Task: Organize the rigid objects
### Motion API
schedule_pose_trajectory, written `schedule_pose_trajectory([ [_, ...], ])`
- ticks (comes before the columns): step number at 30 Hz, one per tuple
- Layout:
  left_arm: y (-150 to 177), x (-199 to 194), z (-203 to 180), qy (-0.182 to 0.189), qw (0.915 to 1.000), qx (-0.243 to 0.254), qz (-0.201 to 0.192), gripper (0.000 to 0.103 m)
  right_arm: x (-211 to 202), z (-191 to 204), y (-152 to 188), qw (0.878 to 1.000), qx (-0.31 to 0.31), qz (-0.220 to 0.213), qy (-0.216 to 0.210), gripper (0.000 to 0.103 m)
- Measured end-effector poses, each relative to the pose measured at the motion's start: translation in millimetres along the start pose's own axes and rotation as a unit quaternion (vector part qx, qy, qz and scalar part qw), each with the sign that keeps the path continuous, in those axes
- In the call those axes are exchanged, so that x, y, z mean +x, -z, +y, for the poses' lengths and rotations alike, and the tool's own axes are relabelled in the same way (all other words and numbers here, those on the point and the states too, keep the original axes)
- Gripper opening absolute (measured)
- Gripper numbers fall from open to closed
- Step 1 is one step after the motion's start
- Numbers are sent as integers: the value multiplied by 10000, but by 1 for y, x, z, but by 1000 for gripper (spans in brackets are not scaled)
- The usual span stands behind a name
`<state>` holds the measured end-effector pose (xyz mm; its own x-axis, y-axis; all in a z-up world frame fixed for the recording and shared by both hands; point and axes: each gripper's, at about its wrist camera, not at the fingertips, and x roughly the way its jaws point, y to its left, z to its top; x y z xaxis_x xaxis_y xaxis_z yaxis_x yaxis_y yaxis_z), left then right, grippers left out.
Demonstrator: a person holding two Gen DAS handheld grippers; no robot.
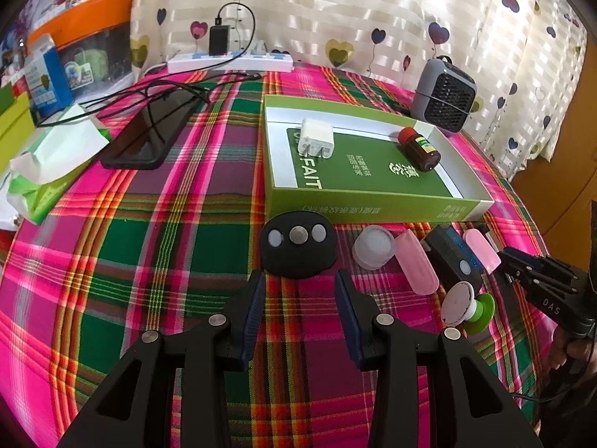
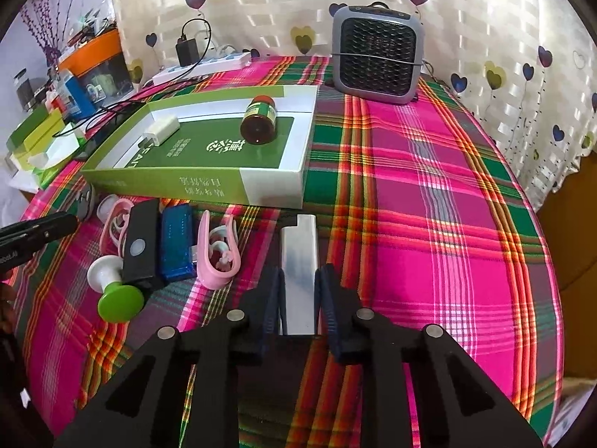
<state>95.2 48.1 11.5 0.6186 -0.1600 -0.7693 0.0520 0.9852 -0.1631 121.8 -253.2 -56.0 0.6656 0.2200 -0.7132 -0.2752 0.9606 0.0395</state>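
Lighter (image 2: 298, 261), silver, lies lengthwise between the fingers of the right tool (image 2: 298, 291), which is clenched on its sides on the plaid desk (image 2: 429, 224). Just left of it lie a pink clip (image 2: 218, 250), a blue stick (image 2: 178, 242) and a black block (image 2: 140, 246). Beyond them stands the green box (image 2: 194, 186), holding a brown bottle (image 2: 259, 121) and a white charger (image 2: 162, 128). The left tool (image 1: 298, 295) is released, empty, just short of a black pad (image 1: 298, 244).
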Motion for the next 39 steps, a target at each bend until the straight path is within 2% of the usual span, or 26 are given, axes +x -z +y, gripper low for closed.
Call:
schedule_pose_trajectory([
  [3, -2, 2, 0, -11, 10000, -2, 21, 37, 0, 0, 0, 10000, -18, -1, 23, 24],
  [7, -5, 7, 0, -42, 10000, 2, 32, 43, 0, 1, 0, 10000, -11, -1, 28, 24],
  [30, -20, 21, 7, 5, 9999, -120, 80, 45, 0, 2, 0, 10000, -44, 8, 62, 24],
  [39, -30, 31, -2, -100, 9999, 56, 95, 46, 0, 3, 0, 9999, -62, 12, 89, 24],
])
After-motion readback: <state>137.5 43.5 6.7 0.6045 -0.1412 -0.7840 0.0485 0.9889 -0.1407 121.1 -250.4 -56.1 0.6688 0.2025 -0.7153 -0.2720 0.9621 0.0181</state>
